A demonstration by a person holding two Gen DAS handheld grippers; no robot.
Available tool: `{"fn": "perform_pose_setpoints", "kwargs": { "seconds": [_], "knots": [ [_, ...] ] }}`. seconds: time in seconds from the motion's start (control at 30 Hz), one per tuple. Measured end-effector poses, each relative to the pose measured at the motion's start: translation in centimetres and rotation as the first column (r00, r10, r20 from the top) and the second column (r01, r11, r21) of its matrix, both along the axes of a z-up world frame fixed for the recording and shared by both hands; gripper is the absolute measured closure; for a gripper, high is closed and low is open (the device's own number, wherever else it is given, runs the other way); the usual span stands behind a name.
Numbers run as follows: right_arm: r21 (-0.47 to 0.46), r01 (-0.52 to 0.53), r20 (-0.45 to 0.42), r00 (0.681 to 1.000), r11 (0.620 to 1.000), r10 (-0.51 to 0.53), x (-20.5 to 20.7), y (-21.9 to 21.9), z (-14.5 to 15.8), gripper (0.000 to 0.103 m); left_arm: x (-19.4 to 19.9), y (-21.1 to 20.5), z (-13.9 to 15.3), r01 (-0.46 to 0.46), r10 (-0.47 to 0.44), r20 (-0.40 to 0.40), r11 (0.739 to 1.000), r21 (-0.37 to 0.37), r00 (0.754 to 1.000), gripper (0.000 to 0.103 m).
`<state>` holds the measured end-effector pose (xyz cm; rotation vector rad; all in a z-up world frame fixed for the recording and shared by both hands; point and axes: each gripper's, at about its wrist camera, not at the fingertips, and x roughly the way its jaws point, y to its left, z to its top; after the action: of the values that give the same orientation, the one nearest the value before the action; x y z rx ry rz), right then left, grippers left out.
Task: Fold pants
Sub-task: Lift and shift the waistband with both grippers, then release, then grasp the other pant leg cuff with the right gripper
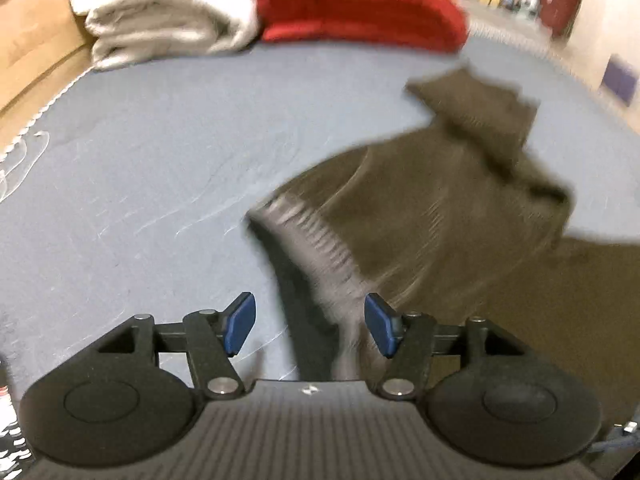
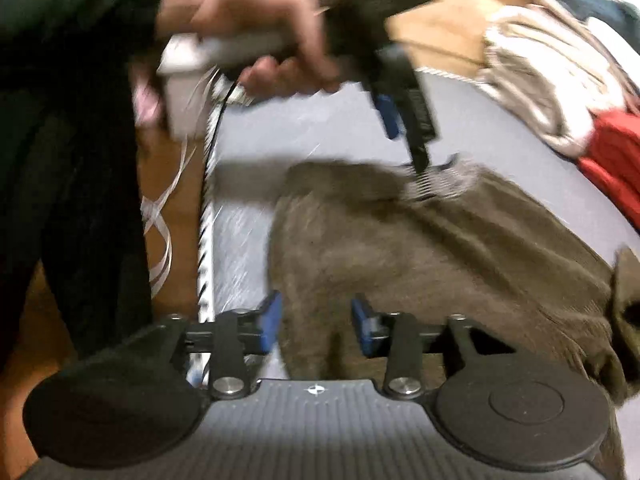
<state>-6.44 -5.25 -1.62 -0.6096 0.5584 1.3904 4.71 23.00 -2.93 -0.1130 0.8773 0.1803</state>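
Observation:
Brown-olive pants [image 1: 440, 220] lie rumpled on a grey-blue mattress [image 1: 140, 160], motion-blurred. Their ribbed waistband edge [image 1: 320, 248] runs down toward my left gripper [image 1: 310, 324], whose blue pads stand wide apart and press on nothing; it is open. In the right wrist view the pants [image 2: 420, 248] spread over the mattress [image 2: 248, 132]. My right gripper [image 2: 316, 326] hangs just above their near edge, open, with cloth showing in the gap but not pinched. A hand [image 2: 260, 20] holds the left gripper [image 2: 404, 136] above the ribbed waistband [image 2: 440, 180].
A folded red cloth [image 1: 360, 0] and a pale blanket [image 1: 168, 12] sit at the mattress's far end. Brown cardboard [image 1: 32, 40] lies beyond its left edge. The person's dark clothing [image 2: 60, 120] and white straps [image 2: 160, 208] stand beside the mattress edge [image 2: 206, 240].

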Motion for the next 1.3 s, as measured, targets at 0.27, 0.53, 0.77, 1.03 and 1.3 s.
{"fn": "perform_pose_setpoints", "kwargs": {
  "seconds": [0.27, 0.53, 0.77, 1.03, 1.3],
  "knots": [
    [0.048, 0.290, 0.002, 0.957, 0.956, -0.290, 4.0, -1.7, -0.2, 0.053, 4.6, -3.6, -5.2, 0.103, -0.110, -0.171, 0.993, -0.051, 0.979, 0.082],
    [0.202, 0.632, -0.163, 0.775, 0.748, -0.611, 10.3, -5.6, 1.8, 0.051, 5.6, -7.6, -1.5, 0.136, -0.136, -0.047, 0.991, -0.002, 0.990, 0.075],
    [0.242, 0.847, -0.387, 0.532, 0.474, -0.753, 16.3, -9.5, 1.0, 0.051, 7.1, -10.2, -3.2, 0.186, -0.186, -0.040, 0.983, -0.011, 0.982, 0.074],
    [0.207, 0.923, -0.514, 0.386, 0.325, -0.766, 21.7, -11.2, -0.1, 0.051, 9.2, -9.9, -6.0, 0.150, -0.151, -0.137, 0.989, -0.020, 0.979, 0.064],
    [0.120, 0.964, -0.666, 0.257, 0.239, -0.701, 29.3, -12.7, -3.7, 0.048, 9.4, -10.9, -6.7, 0.160, -0.154, -0.154, 0.987, 0.027, 0.976, 0.062]
  ]
}}
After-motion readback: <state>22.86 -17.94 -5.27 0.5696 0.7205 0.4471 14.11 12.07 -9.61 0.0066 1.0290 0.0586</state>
